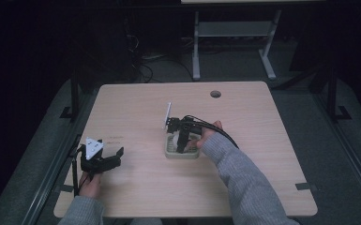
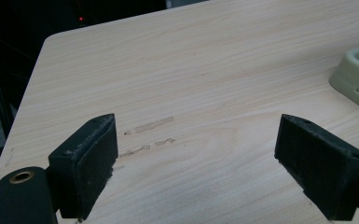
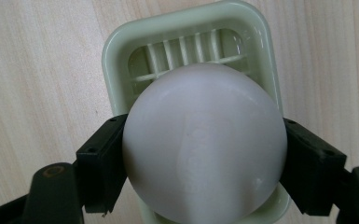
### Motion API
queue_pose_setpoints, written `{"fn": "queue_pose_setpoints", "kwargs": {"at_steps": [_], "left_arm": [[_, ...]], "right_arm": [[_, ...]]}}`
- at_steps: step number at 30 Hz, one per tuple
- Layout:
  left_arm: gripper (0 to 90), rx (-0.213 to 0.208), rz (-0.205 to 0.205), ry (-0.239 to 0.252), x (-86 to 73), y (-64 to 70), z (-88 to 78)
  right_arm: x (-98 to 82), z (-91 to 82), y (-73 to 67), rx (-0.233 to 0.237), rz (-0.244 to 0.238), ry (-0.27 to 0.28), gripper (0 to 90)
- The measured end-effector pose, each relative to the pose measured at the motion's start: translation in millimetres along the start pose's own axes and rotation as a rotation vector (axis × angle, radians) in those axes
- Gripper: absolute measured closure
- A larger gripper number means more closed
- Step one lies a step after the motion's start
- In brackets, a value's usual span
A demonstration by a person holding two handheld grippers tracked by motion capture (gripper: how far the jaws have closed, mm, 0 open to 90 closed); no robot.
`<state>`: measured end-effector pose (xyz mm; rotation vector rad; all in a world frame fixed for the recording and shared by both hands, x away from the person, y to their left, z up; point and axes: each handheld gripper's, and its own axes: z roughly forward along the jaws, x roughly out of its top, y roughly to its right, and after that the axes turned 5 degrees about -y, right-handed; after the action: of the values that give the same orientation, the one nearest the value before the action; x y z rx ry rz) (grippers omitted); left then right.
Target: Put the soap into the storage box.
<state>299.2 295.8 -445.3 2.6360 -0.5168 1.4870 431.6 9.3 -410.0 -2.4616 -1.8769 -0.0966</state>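
While gripped, white ball (image 3: pixel 204 142): clamped between right gripper (image 3: pixel 204 161) jaws, over pale green slotted tray (image 3: pixel 117 46) mid-table.
Left gripper (image 2: pixel 196 158): jaws spread wide, holding nothing.
Writing: none legible.

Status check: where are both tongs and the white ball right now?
Right tongs shut on white ball, over the green slotted tray. Left tongs open, over bare table. Nothing in the way.

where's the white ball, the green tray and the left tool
white ball (image 3: pixel 203 144), right gripper view, middle of its rounded face
green tray (image 3: pixel 121 51), right gripper view, rim at a corner
left tool (image 2: pixel 196 175), left gripper view, midway between its open jaws
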Motion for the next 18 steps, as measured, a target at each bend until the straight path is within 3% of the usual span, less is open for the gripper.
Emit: {"fn": "queue_pose_setpoints", "kwargs": {"at_steps": [18], "left_arm": [[12.8, 0.002, -0.003, 0.002, 0.0, -0.4, -0.3]], "right_arm": [[0.6, 1.6, 0.6, -0.004, 0.0, -0.002, 23.7]]}}
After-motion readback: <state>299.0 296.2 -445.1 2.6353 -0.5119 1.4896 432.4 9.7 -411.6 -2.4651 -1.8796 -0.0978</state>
